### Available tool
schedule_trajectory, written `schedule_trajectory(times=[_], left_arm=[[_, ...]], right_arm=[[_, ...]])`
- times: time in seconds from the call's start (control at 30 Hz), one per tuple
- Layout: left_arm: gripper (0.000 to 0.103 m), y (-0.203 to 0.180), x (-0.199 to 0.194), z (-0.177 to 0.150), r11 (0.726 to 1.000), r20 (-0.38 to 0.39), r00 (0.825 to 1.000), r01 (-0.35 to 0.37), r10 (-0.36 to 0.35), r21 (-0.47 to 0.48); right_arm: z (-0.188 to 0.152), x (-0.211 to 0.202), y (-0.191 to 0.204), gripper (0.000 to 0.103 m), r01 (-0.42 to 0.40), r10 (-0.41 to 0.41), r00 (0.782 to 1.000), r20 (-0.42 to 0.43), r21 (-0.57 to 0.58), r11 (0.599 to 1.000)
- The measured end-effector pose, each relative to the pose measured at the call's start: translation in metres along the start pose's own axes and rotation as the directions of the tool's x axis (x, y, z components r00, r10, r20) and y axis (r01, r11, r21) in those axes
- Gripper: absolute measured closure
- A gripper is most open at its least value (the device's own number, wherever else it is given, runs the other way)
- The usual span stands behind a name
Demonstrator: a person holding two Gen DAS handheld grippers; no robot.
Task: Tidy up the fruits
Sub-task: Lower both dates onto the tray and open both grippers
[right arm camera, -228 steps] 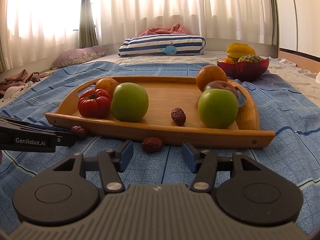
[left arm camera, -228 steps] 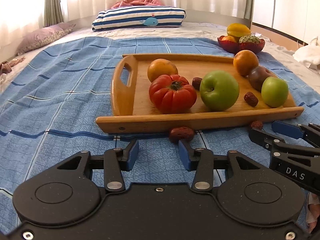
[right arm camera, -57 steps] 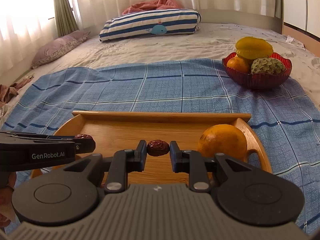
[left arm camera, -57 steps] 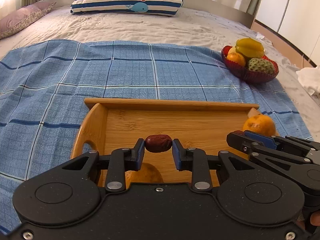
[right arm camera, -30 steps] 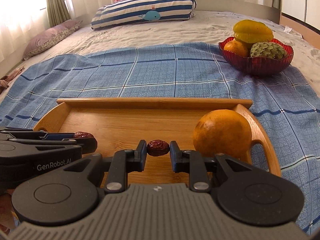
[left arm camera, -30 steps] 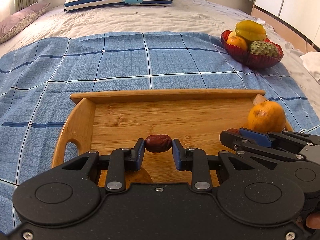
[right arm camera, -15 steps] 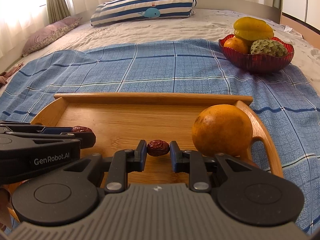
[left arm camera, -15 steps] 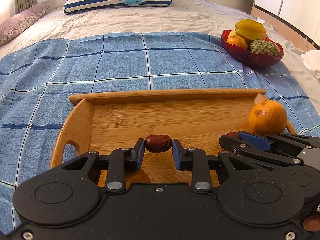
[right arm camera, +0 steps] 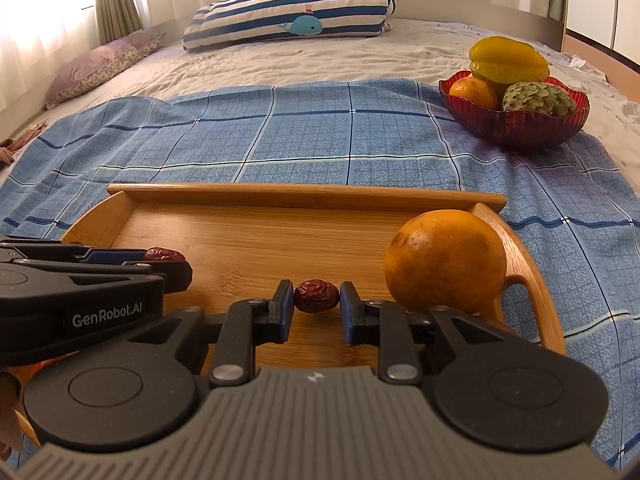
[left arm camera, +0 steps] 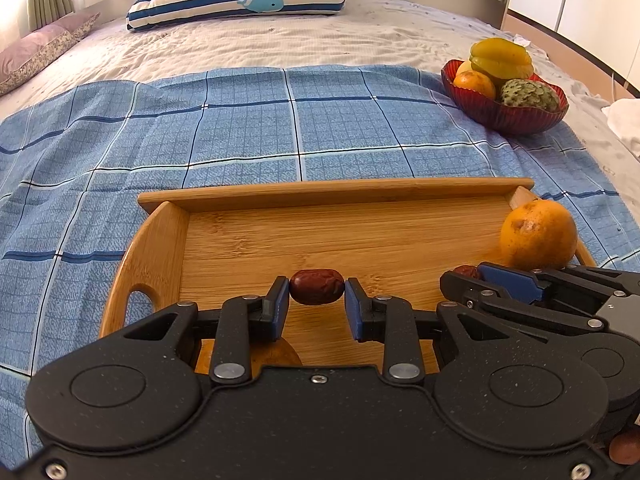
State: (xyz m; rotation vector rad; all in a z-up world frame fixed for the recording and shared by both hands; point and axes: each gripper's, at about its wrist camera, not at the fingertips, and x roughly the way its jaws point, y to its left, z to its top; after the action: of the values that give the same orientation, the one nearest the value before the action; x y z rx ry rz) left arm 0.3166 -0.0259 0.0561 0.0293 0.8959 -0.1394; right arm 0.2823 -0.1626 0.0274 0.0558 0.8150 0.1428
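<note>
While I hold both grippers over the wooden tray (left arm camera: 240,236), the left gripper (left arm camera: 317,297) and right gripper (right arm camera: 316,301) fingers each clench a red date (left arm camera: 317,292) crosswise between their tips.

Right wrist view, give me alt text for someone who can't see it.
The right gripper pinches a red date above a wooden tray that holds an orange. The left gripper at the left edge grips another date. Behind, on a blue checked cloth, stands a red fruit bowl.
</note>
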Motion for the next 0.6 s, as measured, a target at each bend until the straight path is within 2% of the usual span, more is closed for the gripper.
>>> schedule_trajectory(times=[0.6], left_arm=[[0.073,-0.0006,-0.0001,-0.0007,1.000,0.010,1.000,-0.004,0.004,0.003]], right_arm=[[-0.0001,0.0005,0.0000,0.067,-0.001,0.001,1.000,-0.001,-0.002,1.000]])
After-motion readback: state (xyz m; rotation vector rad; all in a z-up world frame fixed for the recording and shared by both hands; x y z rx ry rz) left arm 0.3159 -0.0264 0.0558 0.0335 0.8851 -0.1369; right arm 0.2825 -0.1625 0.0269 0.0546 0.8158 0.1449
